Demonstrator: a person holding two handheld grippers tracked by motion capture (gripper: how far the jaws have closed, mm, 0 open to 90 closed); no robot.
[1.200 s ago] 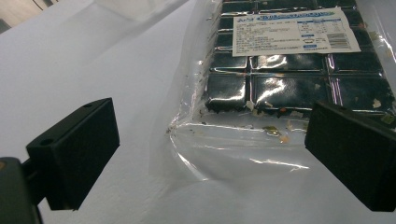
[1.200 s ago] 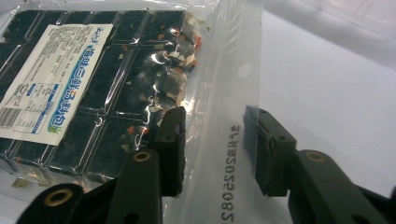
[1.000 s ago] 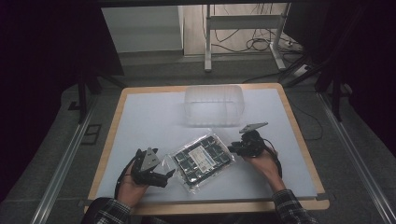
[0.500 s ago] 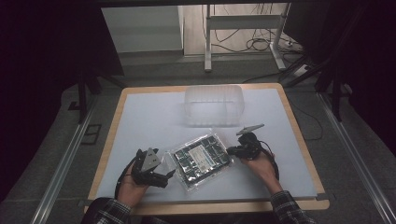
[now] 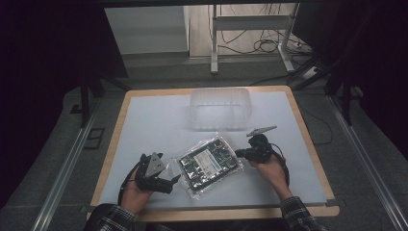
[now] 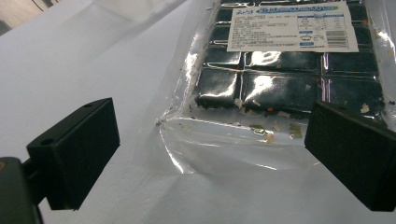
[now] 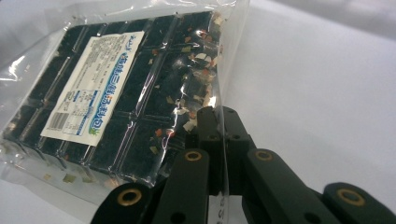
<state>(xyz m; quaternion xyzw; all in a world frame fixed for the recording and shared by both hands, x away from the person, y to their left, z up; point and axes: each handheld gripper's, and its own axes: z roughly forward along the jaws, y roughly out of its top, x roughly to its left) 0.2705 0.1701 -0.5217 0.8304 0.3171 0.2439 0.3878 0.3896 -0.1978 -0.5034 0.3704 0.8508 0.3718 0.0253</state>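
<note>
A clear plastic bag (image 5: 209, 163) of dark square blocks with a white label lies at an angle on the white table top (image 5: 159, 125). My right gripper (image 5: 239, 153) is shut on the bag's right edge. In the right gripper view its jaws (image 7: 222, 128) pinch the clear film beside the blocks of the bag (image 7: 116, 93). My left gripper (image 5: 173, 179) stands open at the bag's left end. In the left gripper view (image 6: 210, 158) the empty clear end of the bag (image 6: 280, 84) lies between the wide-apart pads (image 6: 74, 149), which do not touch it.
A clear plastic tub (image 5: 221, 108) sits upside down at the back middle of the table. The wooden rim (image 5: 211, 214) frames the white top. Metal rails and cables lie on the floor around the table.
The right gripper has shifted slightly toward the bag and shut on its right edge. The left gripper and the bag have stayed where they were.
</note>
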